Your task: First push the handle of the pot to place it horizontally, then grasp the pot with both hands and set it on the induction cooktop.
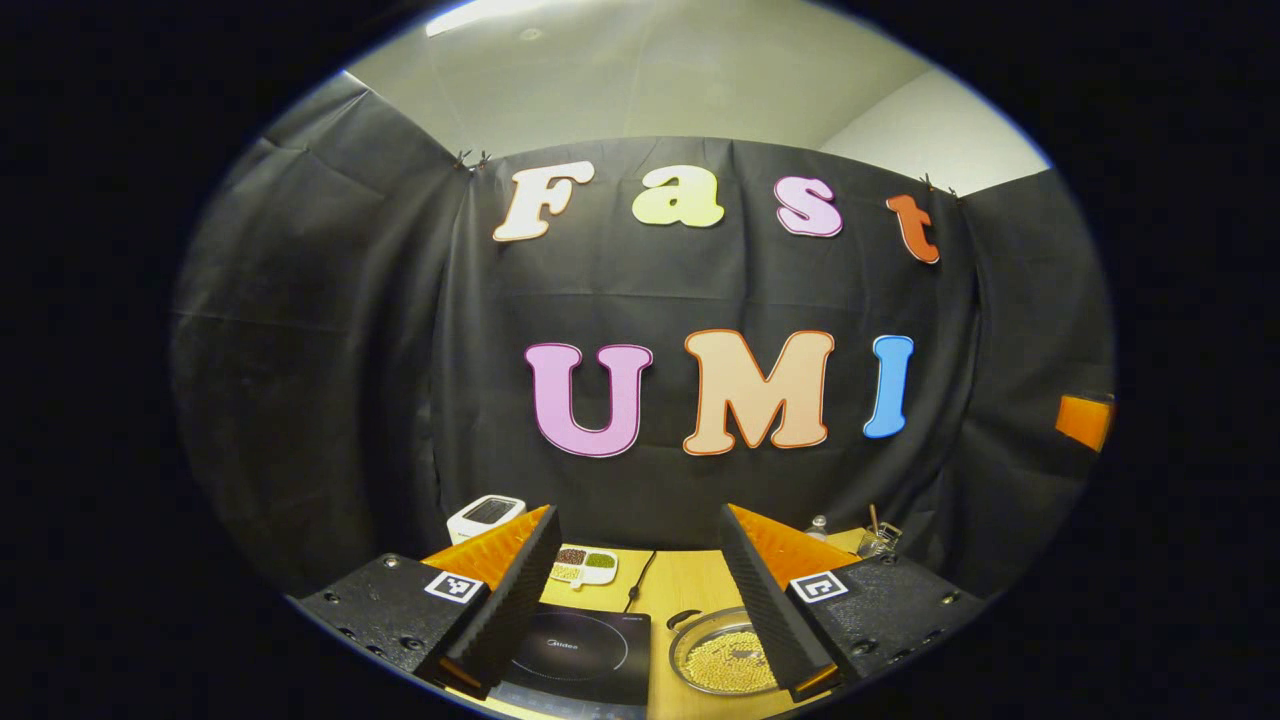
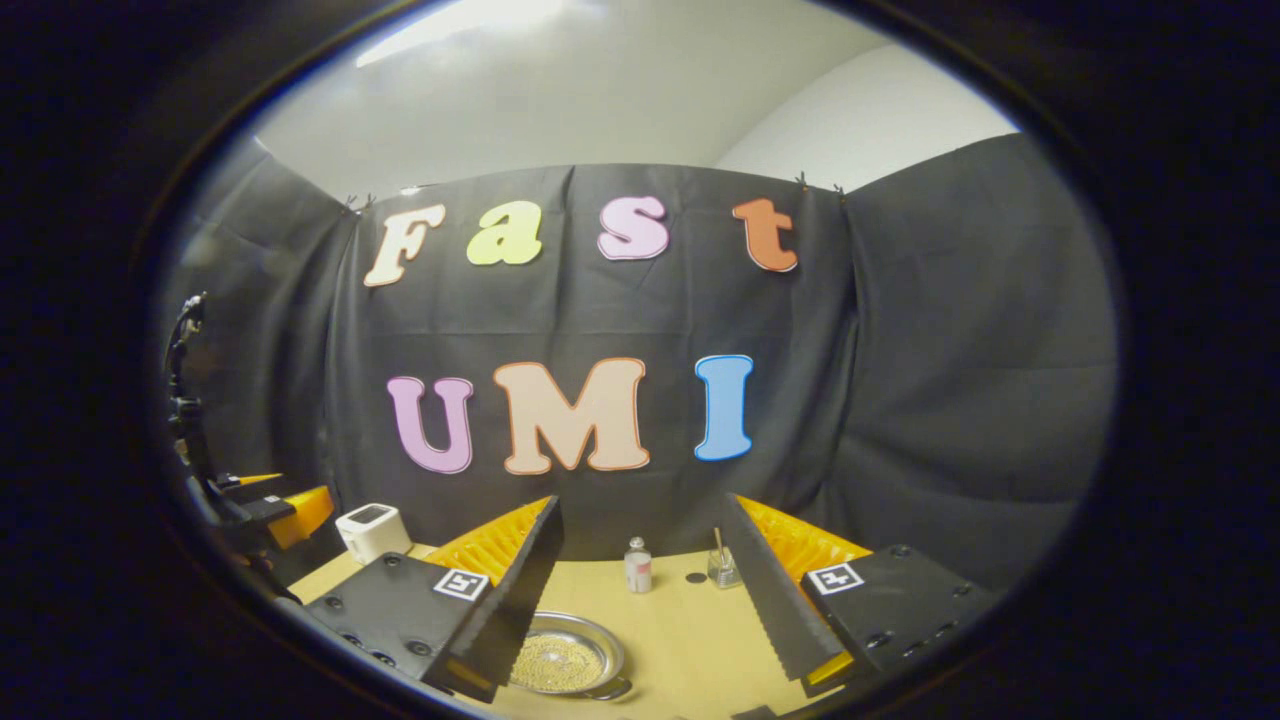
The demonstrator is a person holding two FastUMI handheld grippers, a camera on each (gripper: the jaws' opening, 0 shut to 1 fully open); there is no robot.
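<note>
My left gripper [image 1: 640,610]: at the bottom of the left gripper view. Its two fingers are wide apart and hold nothing. Each finger block has a small black-and-white square tag.
My right gripper [image 2: 640,600]: at the bottom of the right gripper view. Its fingers are wide apart too, with nothing between them. It has the same square tags.
Induction cooktop [image 1: 580,655]: flat and black, low in the left gripper view, between my left fingers, on the wooden table [image 1: 680,585]. There is small pale writing on its glass, but it is too small for me to read. A black cord runs back from it.
Pot [image 1: 722,655]: a shiny round pot full of little yellow beads. It sits just right of the cooktop, partly behind my finger. In the right gripper view it is low and left of the middle [image 2: 565,658]. It is on the table.
Snack dish [image 1: 583,566]: white, with small heaps in it, behind the cooktop.
White box [image 1: 485,516]: farther back on the left, with a dark top.
Small bottle [image 2: 637,566]: far back, in the middle of the right gripper view.
Little glass [image 2: 722,568]: beside the bottle, a stick stands in it.
</note>
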